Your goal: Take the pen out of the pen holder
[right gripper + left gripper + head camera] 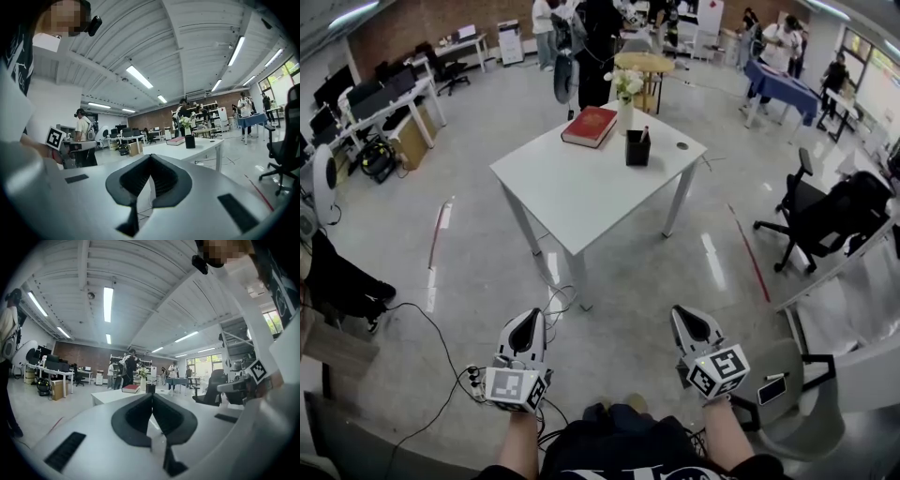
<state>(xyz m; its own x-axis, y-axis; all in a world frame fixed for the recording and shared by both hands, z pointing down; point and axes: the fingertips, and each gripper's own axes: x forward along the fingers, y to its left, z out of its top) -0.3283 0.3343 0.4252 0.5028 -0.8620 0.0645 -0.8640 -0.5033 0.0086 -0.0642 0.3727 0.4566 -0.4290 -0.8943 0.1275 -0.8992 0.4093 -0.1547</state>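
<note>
At lower left of the head view, the left gripper point(528, 323) is held low and level in front of the person, its jaws pressed together on nothing. It points at the white table point(572, 202) in the middle of the frame but is well apart from it. On the table's far side lie a red book point(590, 126) and a vase point(625, 111) of flowers. Just right of these stands the black holder point(637, 150), upright near the far edge, with the pen point(645, 134) poking from its top. At lower right, the right gripper point(694, 323) is likewise closed and empty and tips slightly down. Both look parked in a ready pose. Judging by the open floor between person and table, the approach has not begun, so no grip is needed yet.
</note>
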